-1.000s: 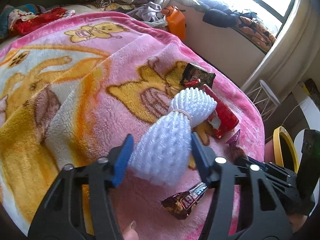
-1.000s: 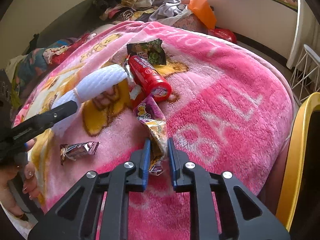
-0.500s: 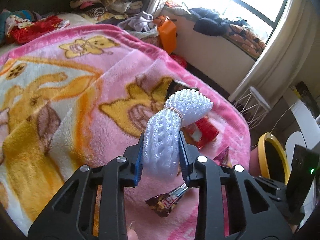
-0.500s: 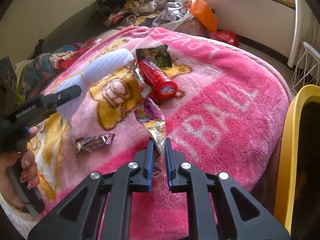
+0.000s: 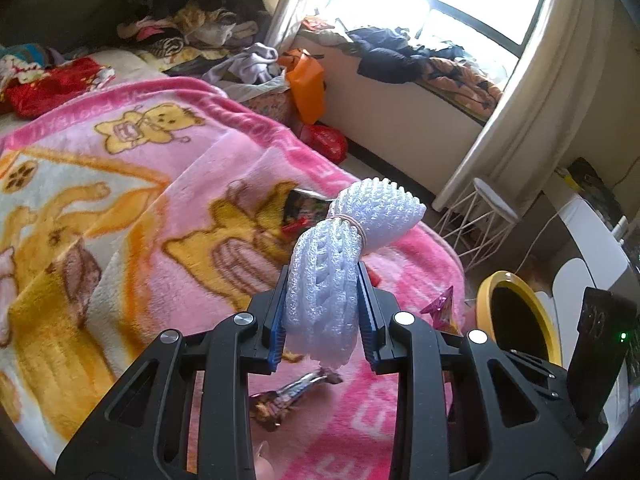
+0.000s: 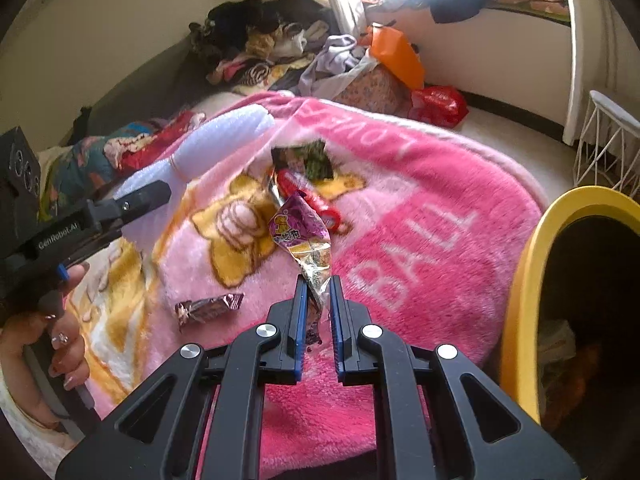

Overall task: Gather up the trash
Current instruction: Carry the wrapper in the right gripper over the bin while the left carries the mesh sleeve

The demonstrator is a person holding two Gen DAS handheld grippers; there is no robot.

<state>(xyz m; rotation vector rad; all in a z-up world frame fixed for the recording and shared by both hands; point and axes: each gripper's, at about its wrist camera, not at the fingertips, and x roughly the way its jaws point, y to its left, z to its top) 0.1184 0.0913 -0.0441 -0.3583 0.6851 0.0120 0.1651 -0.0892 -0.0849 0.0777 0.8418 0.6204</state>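
My left gripper [image 5: 322, 280] is shut on a white foam net bundle [image 5: 340, 256] tied with a rubber band and holds it up above the pink blanket [image 5: 160, 184]. It also shows in the right wrist view [image 6: 208, 148]. My right gripper [image 6: 318, 280] is shut on a purple and silver snack wrapper [image 6: 304, 240], lifted off the blanket. A brown candy wrapper [image 6: 208, 308] lies on the blanket; it shows below the left gripper [image 5: 292, 394]. A red tube wrapper [image 6: 316, 200] and a dark green packet [image 6: 308, 160] lie further back.
A yellow-rimmed bin [image 6: 532, 280] stands at the bed's right edge, also in the left wrist view [image 5: 516, 320]. A white wire stool [image 5: 480, 220] stands by the curtain. Clothes are piled at the back [image 6: 264, 48]. An orange bag [image 6: 396, 56] and a red bag [image 6: 436, 104] sit beside the bed.
My left gripper has shut on the foam net and lifted it off the blanket. My right gripper has lifted the purple wrapper off the blanket, towards the bin side.
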